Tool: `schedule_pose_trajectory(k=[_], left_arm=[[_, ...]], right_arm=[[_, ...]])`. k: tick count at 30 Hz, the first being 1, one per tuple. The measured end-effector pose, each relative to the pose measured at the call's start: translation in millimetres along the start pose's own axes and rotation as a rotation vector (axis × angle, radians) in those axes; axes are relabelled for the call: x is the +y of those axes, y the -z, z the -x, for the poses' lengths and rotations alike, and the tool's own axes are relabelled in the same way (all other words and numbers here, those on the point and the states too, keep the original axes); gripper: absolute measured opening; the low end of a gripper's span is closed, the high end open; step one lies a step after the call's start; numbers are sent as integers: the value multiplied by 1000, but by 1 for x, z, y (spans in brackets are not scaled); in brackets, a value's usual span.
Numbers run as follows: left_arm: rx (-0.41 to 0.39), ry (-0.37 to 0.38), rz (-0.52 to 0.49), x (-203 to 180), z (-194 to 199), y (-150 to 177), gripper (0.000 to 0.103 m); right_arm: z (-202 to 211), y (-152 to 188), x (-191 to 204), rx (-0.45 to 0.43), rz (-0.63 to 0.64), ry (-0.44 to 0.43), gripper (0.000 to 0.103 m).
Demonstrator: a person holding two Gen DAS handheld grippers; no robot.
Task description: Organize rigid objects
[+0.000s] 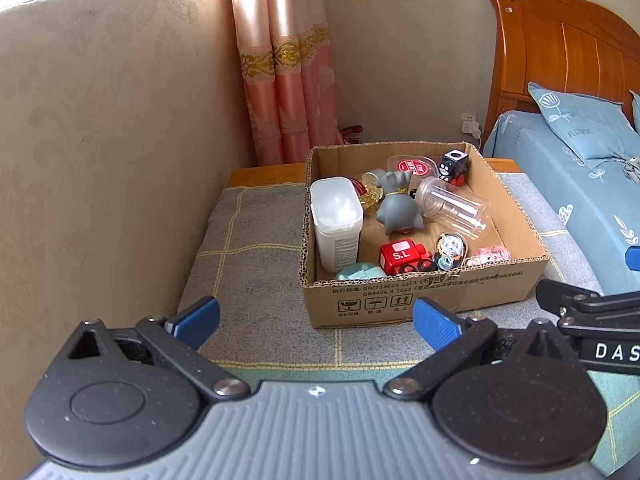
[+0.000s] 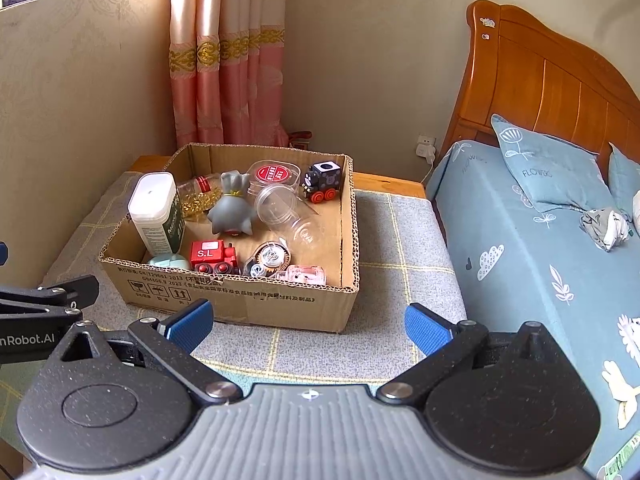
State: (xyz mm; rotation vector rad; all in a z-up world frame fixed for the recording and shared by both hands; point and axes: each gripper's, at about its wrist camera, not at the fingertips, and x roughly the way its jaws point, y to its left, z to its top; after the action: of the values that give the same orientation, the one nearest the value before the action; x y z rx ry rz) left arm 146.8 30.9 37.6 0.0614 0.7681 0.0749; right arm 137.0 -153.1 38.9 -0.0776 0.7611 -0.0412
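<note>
Both the left hand-held gripper (image 1: 316, 322) and right hand-held gripper (image 2: 308, 322) hang wide open and empty, the cardboard box (image 2: 240, 300) of toys on the table (image 2: 400, 232) at twelve o'clock, neither clearly nearer.

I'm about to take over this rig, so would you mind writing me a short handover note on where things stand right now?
Left claw: open, empty, held short of the cardboard box.
Right claw: open, empty, also in front of the box.
The box sits on a grey checked mat beside the bed. Inside: white container upright at the left, red toy train near the front wall, grey figurine in the middle, clear jar on its side, black toy train at the back.
Done: nothing outside the box.
Left: sorting, if any, looks unstarted.
</note>
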Motion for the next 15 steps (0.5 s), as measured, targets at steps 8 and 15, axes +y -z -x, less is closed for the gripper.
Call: schedule_pose_trajectory(k=[8,15], left_arm=[[0,-2,-4,0,0,0,102],[0,-3,-6,-1,0,0,102]], right_arm=[[1,-1,1,-1,5,-1,103],[2,-1,0,-5,4,-1,103]])
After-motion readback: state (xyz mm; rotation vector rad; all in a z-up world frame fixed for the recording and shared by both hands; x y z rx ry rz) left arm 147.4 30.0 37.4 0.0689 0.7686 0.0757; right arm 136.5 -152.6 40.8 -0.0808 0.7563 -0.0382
